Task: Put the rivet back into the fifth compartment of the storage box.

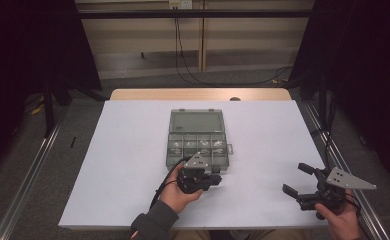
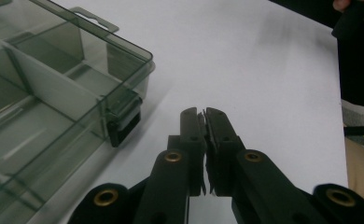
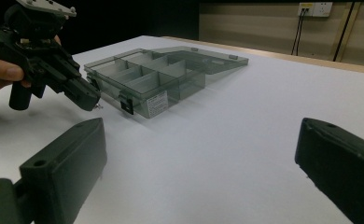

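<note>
A: From the high view, what lies on the worktop point(image 1: 133, 165)?

B: A smoky, see-through plastic organiser box point(image 1: 198, 140) sits about mid-worktop on the white sheet, lid folded flat away from the person, so box and lid together run lengthwise from near to far. The divided tray faces up; small pale bits lie in its compartments, too small to name. The left tool point(image 1: 214, 181) hovers just off the tray's near edge. The right tool point(image 1: 295, 179) is well apart, near the worktop's right edge, black prongs spread wide.

A: And the left gripper view?

B: It gives what the high view cannot: the left tool's two black prongs point(image 2: 203, 122) are pressed together, and something tiny and thin shows at the seam between their tips; I can't tell what it is. To their left is a corner of the box point(image 2: 73, 88) with thin, glossy walls, straight dividers, a dark latch on the near wall and a hang-tab on the far rim. The tips are near that corner, not touching it.

A: The right gripper view?

B: A low side look. The box point(image 3: 157, 79) shows as a shallow rectangle with a white label on one wall, lid lying flat behind. The left tool point(image 3: 95, 105) angles down beside the latch, a small glinting speck at its tip. The right tool's point(image 3: 203, 149) own blocky matte prongs stand far apart with bare worktop between.
</note>
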### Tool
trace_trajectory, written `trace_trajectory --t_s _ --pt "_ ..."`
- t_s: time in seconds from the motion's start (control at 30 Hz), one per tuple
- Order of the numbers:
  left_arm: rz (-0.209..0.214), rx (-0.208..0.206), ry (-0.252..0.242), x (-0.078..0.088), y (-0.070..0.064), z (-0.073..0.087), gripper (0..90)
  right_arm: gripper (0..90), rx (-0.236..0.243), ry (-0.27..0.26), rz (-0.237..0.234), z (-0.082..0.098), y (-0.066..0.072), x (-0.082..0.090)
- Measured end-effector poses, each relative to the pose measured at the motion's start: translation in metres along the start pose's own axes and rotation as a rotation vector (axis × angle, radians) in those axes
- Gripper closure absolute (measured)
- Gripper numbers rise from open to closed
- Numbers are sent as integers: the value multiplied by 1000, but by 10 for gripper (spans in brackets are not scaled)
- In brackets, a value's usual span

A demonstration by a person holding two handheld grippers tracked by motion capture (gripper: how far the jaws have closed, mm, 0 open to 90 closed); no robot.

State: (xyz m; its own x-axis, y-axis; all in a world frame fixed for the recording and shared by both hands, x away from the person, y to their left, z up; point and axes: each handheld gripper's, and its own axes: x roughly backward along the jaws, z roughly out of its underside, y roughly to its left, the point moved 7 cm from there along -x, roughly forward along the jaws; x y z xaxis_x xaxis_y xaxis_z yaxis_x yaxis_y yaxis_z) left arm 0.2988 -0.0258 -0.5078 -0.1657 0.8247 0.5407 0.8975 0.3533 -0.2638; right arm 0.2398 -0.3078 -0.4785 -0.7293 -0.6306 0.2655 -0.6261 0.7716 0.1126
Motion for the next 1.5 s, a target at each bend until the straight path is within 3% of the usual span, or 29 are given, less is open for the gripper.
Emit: trace_trajectory --t_s 0.07,0.37,0.73,1.5 --pt "-4 15 -21 4 3 -2 867 22 0 1 -1 0 0 0" --pt "-25 5 -44 12 7 -7 867 22 2 2 0 0 0 0" --pt "-66 40 -107 35 23 -14 867 22 3 2 2 0 0 0" --pt "-117 62 -160 55 39 -16 866 22 3 1 1 0 1 0"
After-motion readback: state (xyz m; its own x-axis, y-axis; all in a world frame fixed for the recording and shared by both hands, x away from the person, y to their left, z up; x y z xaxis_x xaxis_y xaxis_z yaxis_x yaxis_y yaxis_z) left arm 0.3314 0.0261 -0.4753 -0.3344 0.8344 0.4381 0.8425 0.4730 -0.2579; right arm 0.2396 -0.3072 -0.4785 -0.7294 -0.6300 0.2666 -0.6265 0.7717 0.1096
